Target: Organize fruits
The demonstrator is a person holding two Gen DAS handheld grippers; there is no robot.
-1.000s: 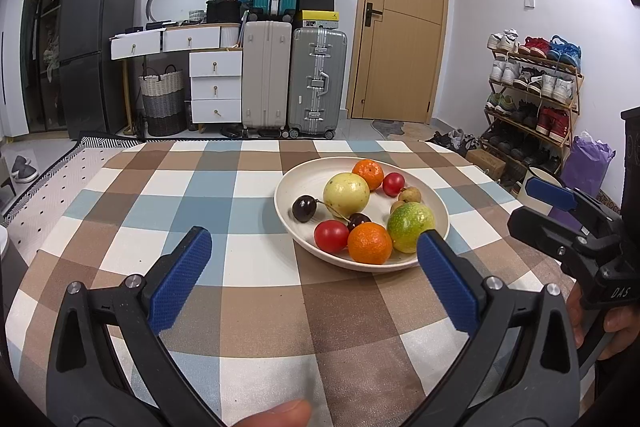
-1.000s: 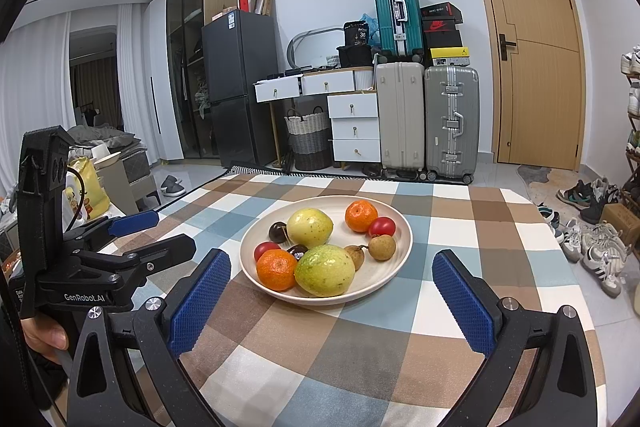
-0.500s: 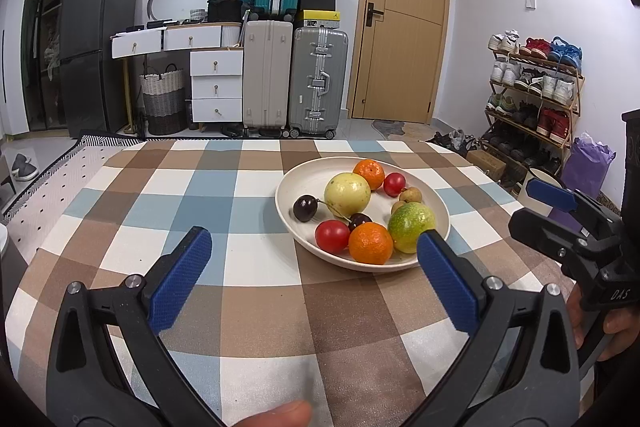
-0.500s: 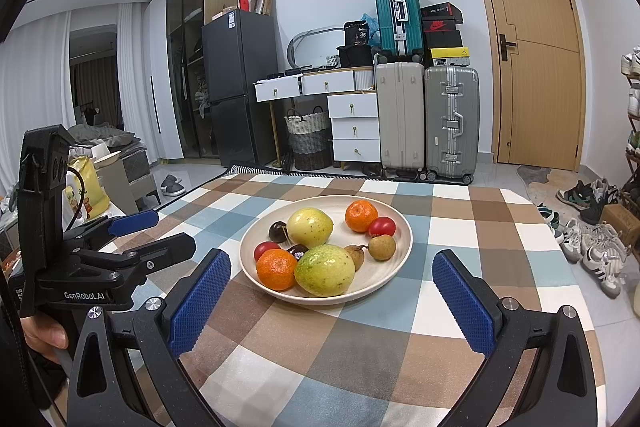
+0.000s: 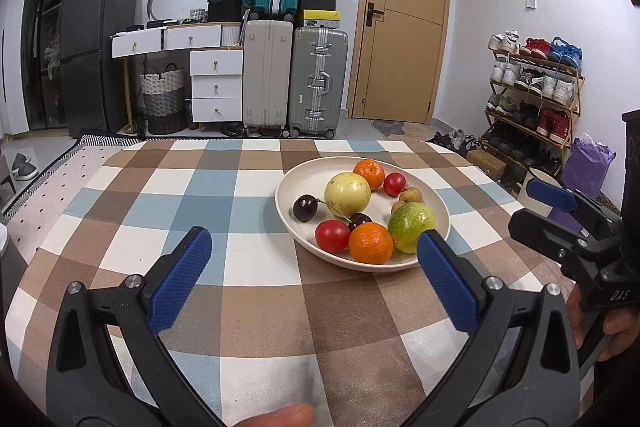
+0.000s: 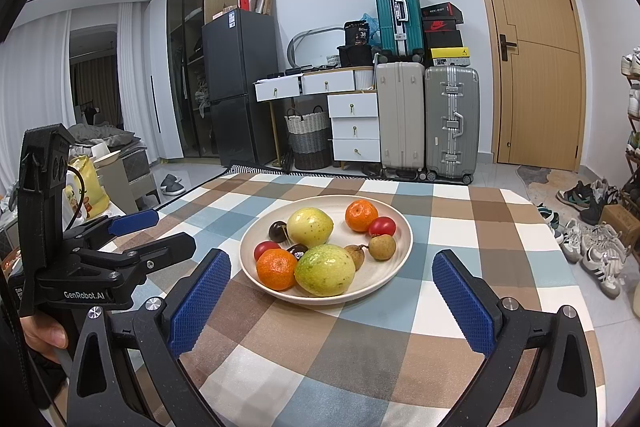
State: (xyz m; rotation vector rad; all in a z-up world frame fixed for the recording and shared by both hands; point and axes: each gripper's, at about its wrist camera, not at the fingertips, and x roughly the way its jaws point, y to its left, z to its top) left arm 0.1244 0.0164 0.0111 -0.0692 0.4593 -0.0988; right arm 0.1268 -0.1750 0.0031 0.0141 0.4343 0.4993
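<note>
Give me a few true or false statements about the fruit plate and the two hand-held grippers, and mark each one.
1. Both hand-held grippers are open and hold nothing. True: the left hand-held gripper and right hand-held gripper each have their jaws spread wide.
2. All the fruit lies on the plate. True.
3. The plate holds three oranges. False: two, the near orange and the far orange.
4. The green fruit sits at the far edge of the plate. False: it lies at the near edge, beside the near orange.
5. The tablecloth is plain white. False: it is checked in brown, blue and white.
</note>
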